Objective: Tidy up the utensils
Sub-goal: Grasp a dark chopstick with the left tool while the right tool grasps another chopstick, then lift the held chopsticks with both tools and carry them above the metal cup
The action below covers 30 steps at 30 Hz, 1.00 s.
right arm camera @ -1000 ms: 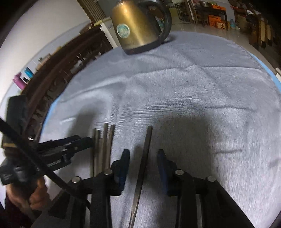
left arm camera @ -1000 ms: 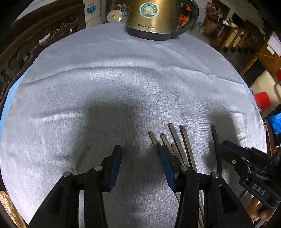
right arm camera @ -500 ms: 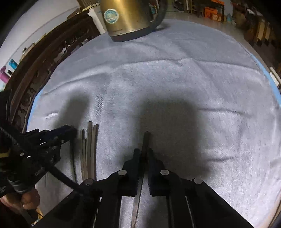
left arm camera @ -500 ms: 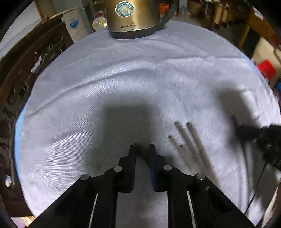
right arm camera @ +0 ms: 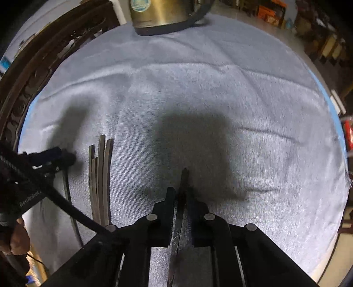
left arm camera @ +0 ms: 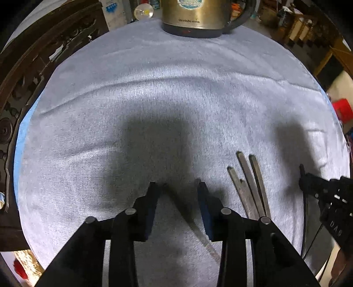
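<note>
Several flat metal utensil handles (left arm camera: 249, 185) lie side by side on the grey cloth (left arm camera: 176, 92); they also show in the right wrist view (right arm camera: 100, 176). My left gripper (left arm camera: 177, 187) is open, its jaws on either side of one more utensil (left arm camera: 187, 217) lying on the cloth. My right gripper (right arm camera: 181, 192) is shut on a single metal utensil (right arm camera: 179, 220), whose handle end pokes out past the fingertips. In the left wrist view the right gripper (left arm camera: 308, 183) sits right of the group. In the right wrist view the left gripper (right arm camera: 64, 156) sits left of the group.
A brass-coloured electric kettle (left arm camera: 198, 17) stands at the far edge of the round table. A carved dark wooden chair back (left arm camera: 33, 66) curves along the left side. Furniture and a red object (left arm camera: 340, 108) lie beyond the right edge.
My left gripper closed on a utensil, carried it left away from the group, and has now opened around it. My right gripper closed on the single utensil and stays shut.
</note>
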Motion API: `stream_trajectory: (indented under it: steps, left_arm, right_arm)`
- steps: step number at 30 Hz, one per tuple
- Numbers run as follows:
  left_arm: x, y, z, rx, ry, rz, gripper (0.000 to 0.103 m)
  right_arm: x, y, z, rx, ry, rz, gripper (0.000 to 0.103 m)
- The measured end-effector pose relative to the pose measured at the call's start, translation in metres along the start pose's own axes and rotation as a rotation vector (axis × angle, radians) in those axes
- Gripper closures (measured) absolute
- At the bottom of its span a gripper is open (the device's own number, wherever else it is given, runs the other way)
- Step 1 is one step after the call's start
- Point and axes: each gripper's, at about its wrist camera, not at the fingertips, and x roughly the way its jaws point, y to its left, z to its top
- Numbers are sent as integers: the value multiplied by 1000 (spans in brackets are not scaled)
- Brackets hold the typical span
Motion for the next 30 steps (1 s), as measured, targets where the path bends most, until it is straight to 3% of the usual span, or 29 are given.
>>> stream_trajectory:
  steps: [2,6,10,16,21,30]
  left_arm:
    - [-2,-3,-1,5,-15,3,91]
    - [-8,-1,-7,-37,-66,-5,92]
    - [-40,4,-14,-68,-183,-18,92]
    - [-121,5,-28,-57,-406,-2,94]
    - [-181,-9,-53,-20,-582,35,94]
    - [-240,-14,-107,-16,-796,140,97]
  right_arm:
    - [-1,1,-1,-14,-16,-5,95]
    - [-7,-9,-9,19,-59,50,96]
    - [-32,-20,-24,35,-149,102,96]
    - [-82,-27,-38,38,-349,183,96]
    - [-131,-24,-70,34,-582,262,96]
    - [-188,-14,-135,49,-865,322,96]
